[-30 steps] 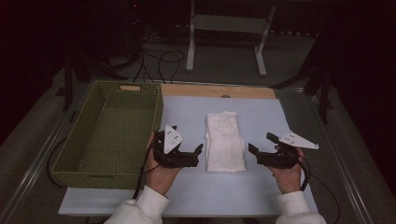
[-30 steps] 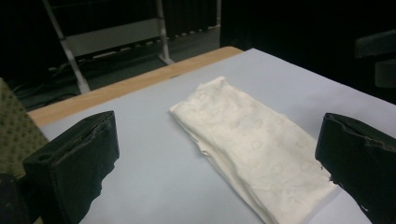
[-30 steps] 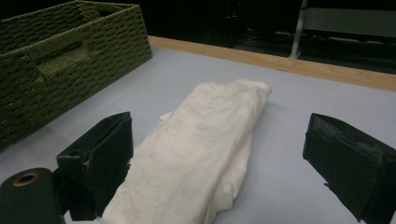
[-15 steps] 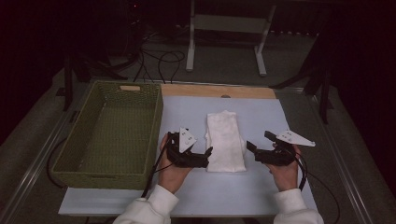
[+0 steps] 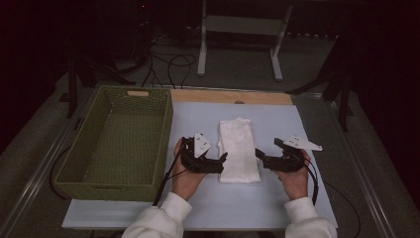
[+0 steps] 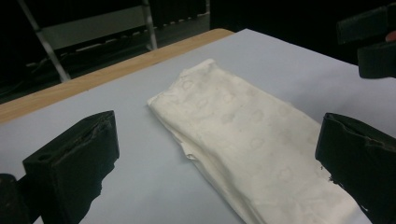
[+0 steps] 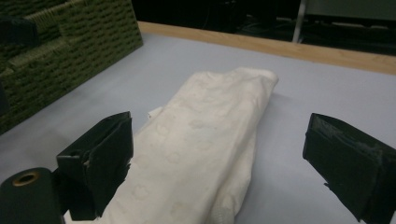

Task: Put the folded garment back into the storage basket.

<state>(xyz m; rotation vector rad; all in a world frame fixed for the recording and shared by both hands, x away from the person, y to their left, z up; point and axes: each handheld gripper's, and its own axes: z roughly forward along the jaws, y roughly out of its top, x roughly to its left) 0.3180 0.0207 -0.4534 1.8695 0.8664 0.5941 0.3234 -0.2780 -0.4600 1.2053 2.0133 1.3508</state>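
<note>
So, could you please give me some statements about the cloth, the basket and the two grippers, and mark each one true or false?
1. The folded white cloth lies on the table between the two grippers. True.
2. The green basket holds a second cloth. False: its inside shows nothing in it.
3. The left gripper has its fingers spread apart. True, as the left gripper view shows.
4. The right gripper is clamped on the cloth. False: it is open, and the cloth lies flat between its fingers.
5. The basket stands to the person's right of the cloth. False: it stands to the left.
</note>
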